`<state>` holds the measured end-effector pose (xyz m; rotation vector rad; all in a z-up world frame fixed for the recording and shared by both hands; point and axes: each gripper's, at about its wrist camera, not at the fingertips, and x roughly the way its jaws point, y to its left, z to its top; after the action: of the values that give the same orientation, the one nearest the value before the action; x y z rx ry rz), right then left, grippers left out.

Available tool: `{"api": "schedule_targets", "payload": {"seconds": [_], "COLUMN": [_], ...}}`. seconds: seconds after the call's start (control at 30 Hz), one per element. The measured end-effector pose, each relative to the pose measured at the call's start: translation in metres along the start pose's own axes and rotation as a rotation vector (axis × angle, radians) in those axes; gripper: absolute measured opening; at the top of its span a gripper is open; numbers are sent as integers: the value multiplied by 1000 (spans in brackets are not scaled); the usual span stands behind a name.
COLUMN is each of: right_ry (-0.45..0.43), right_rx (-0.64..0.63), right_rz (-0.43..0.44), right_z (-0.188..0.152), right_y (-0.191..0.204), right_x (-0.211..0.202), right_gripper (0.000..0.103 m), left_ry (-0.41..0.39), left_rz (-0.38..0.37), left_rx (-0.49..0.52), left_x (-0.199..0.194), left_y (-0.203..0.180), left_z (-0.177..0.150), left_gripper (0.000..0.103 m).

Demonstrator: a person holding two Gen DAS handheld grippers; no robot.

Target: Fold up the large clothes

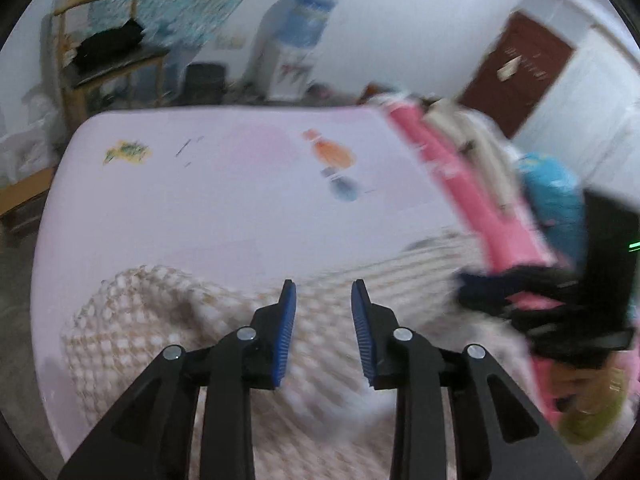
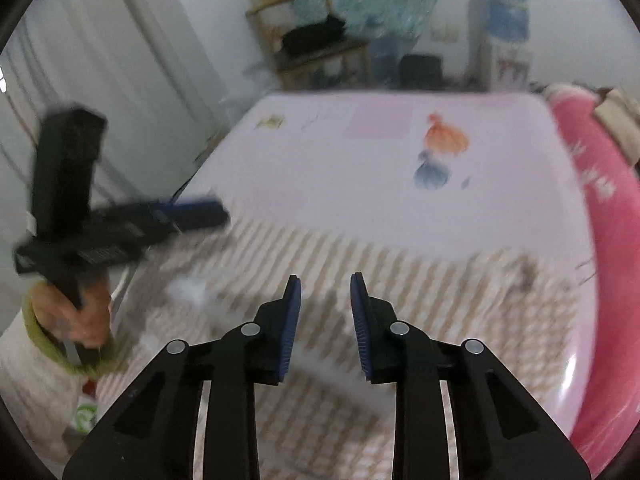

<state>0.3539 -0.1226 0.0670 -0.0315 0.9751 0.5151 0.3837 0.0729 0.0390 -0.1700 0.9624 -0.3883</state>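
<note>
the checked cloth [image 1: 168,320] lies right under both grippers at the near end of the bed [image 1: 240,184], running sideways, and the left gripper [image 1: 323,285] and right gripper [image 2: 325,279] both hang over it with fingers apart, holding nothing.

**No readable text**

Motion blur is smearing both wrist views. White marks are showing on the pink roll [image 2: 600,188] at the bed's edge, and print on the tall blue-and-white box [image 2: 505,24] behind; neither is resolving into letters.
</note>
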Motion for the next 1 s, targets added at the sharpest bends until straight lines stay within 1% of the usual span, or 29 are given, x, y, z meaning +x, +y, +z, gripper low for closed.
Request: {"api": "schedule_targets", "payload": {"seconds": [0.03, 0.07, 0.1, 0.13, 0.17, 0.2, 0.23, 0.3, 0.33, 0.37, 0.43, 0.47, 0.5, 0.53, 0.57, 0.6, 0.63, 0.67, 0.8, 0.87, 0.9, 0.97, 1.0], "right_ry": [-7, -4, 15, 51, 87, 68, 67, 62, 53, 39, 11, 12, 29, 53, 85, 110, 104, 101, 111, 132, 146, 132, 94], "right_rx": [-8, -13, -8, 6, 33, 61, 76, 114, 111, 93, 39, 17, -12, -33, -56, -91, -120, -151, -182, -178, -163, -139, -130], "right_rz": [-50, -116, -148, -175, -159, -112, -90, -91, -92, -85, -49, -33, -19, -27, -47, -74, -81, -85, -103, -117, -125, -129, -126], "right_z": [3, 3, 4, 0, -8, -12, -11, -8, -7, -4, -2, -3, -7, -10, -15, -24, -31, -42, -67, -68, -66, -60, -52], "right_y": [-4, -11, -22, -32, -44, -53, -56, -57, -55, -52, -35, -29, -21, -17, -15, -15, -15, -17, -23, -28, -18, -17, -15], "right_x": [5, 14, 22, 34, 44, 46, 44, 34, 30, 30, 24, 26, 32, 37, 44, 51, 51, 44, 20, 15, 10, -2, -10], "right_gripper": [27, 27, 27, 25, 25, 25, 25, 24, 27, 27, 27, 27, 27, 27, 27, 28, 28, 28, 28, 28, 28, 34, 39], "left_ry": [21, 46, 62, 66, 62, 59, 59, 44, 23, 0, -26, -21, -1, 29, 102, 143, 162, 132, 129, 137, 138, 110, 74], "left_rz": [60, 100, 106, 104, 86, 71, 82, 80, 69, 42, -9, -37, -49, -48, -18, 24, 62, 74, 103, 119, 128, 132, 120], "left_rx": [7, 9, -3, -25, -42, -64, -73, -65, -43, -12, 54, 94, 124, 145, 181, 207, 243, 282, 326, 323, 314, 319, 332], "left_x": [12, 22, 28, 31, 30, 27, 24, 15, 9, 2, -3, -1, 3, 9, 22, 31, 37, 31, 15, 10, 5, -8, -16], "left_y": [5, 12, 19, 27, 33, 39, 42, 42, 37, 29, 8, -5, -16, -24, -34, -38, -42, -45, -42, -40, -42, -45, -48], "left_z": [0, -1, -4, -7, -10, -11, -11, -11, -10, -9, -9, -8, -10, -15, -22, -30, -39, -49, -65, -64, -62, -57, -52], "left_gripper": [28, 28, 28, 31, 31, 31, 30, 30, 29, 28, 28, 28, 28, 28, 28, 28, 28, 28, 31, 31, 31, 31, 31]}}
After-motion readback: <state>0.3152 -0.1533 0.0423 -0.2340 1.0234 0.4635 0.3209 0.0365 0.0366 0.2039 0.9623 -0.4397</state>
